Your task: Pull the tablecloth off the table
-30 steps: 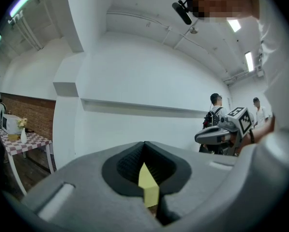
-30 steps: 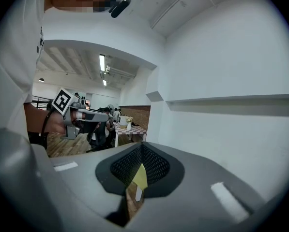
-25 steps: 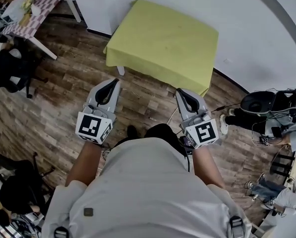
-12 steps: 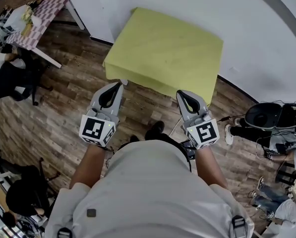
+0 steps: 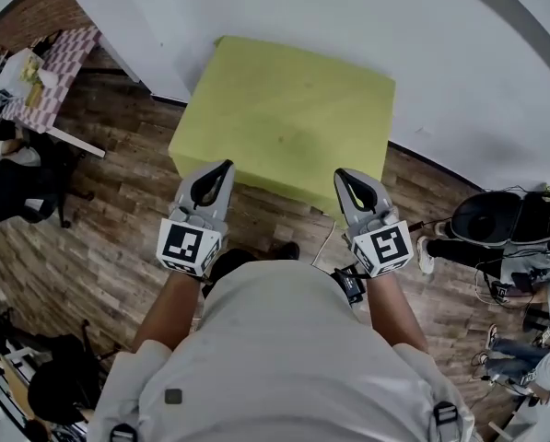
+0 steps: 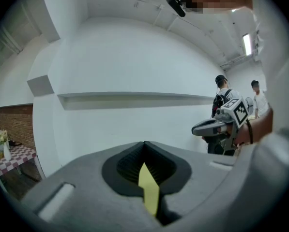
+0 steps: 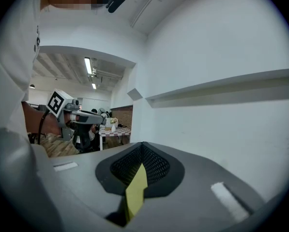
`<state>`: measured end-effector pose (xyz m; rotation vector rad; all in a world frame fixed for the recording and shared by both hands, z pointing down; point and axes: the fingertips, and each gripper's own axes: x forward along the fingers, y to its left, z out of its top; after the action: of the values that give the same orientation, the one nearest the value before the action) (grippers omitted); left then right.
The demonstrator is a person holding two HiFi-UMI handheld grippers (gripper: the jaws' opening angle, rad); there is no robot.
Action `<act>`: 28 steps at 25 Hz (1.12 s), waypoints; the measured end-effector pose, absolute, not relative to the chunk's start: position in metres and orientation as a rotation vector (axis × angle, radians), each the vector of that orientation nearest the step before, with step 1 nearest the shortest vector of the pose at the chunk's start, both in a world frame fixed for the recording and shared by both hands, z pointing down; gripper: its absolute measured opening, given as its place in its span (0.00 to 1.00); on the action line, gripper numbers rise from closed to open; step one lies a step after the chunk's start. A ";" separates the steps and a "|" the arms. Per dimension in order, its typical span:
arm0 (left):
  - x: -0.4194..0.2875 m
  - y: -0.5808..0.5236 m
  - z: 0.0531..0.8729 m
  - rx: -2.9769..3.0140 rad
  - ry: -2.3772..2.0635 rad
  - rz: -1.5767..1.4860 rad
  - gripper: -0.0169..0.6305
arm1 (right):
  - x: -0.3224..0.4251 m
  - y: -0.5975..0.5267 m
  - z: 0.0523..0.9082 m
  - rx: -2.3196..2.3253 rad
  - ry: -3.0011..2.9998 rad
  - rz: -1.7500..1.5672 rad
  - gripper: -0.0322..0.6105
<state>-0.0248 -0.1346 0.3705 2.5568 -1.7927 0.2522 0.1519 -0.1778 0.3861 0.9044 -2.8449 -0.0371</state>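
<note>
A yellow-green tablecloth (image 5: 293,118) covers a square table that stands against the white wall, and its front hangs toward me. My left gripper (image 5: 221,167) and right gripper (image 5: 345,175) are held side by side, level, with their tips at the cloth's near edge. Both are shut, and I see nothing held in them. In the left gripper view the shut jaws (image 6: 145,148) leave a thin slit that shows a yellow strip (image 6: 148,190) of cloth. The right gripper view shows the same: shut jaws (image 7: 143,150) and a yellow strip (image 7: 136,190).
A table with a checkered cloth (image 5: 58,63) stands at the far left, with a seated person in black (image 5: 12,187) beside it. Black equipment and cables (image 5: 491,215) lie on the wooden floor at the right. The white wall (image 5: 348,17) rises right behind the table.
Both grippers have moved forward together toward the table. Its near edge, which was well ahead of the tips, is now level with them. The jaws have stayed shut.
</note>
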 end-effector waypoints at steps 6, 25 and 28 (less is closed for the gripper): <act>-0.015 -0.173 0.378 2.596 -1.715 0.265 0.03 | 0.155 -0.207 0.391 0.953 -2.827 -0.002 0.07; -0.121 -0.306 0.370 2.793 -1.356 0.219 0.03 | 0.061 -0.299 0.380 1.300 -2.617 -0.022 0.07; -0.139 -0.319 0.376 2.808 -1.302 0.215 0.03 | 0.045 -0.305 0.384 1.355 -2.576 -0.009 0.07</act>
<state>-0.1394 -0.3193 0.3755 2.8084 -1.3019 0.2150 0.0451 -0.3050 0.3844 1.3555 -2.5756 -0.0088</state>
